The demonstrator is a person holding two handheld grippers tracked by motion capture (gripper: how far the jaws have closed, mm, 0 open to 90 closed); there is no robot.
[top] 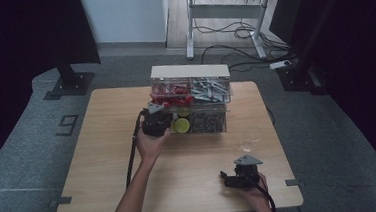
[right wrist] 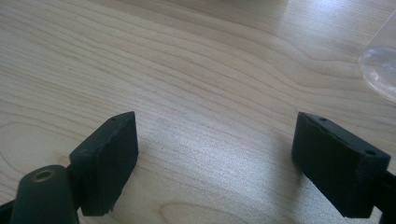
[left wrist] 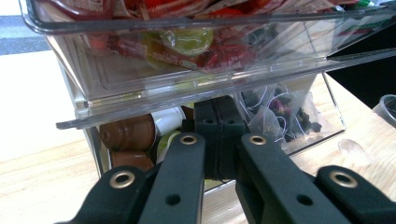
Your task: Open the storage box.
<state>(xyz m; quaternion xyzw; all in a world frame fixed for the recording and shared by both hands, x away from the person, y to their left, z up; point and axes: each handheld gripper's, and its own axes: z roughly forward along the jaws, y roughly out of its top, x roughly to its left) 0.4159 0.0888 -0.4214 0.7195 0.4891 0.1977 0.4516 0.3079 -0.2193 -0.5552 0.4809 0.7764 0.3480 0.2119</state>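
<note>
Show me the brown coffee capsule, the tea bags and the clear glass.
brown coffee capsule (left wrist: pixel 128 132), left gripper view, its side wall.
tea bags (left wrist: pixel 280 112), left gripper view, one mesh pouch.
clear glass (top: pixel 249 135), high view, its bowl.

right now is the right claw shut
No, the right claw is open, its two black jaws standing far apart over the bare wooden table.

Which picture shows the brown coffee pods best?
The left gripper view: the brown coffee pods sit close up behind the clear organizer's lower wall, just left of the closed left tongs. In the high view that compartment is too small and blocked to tell pods. The right gripper view faces the table.
</note>
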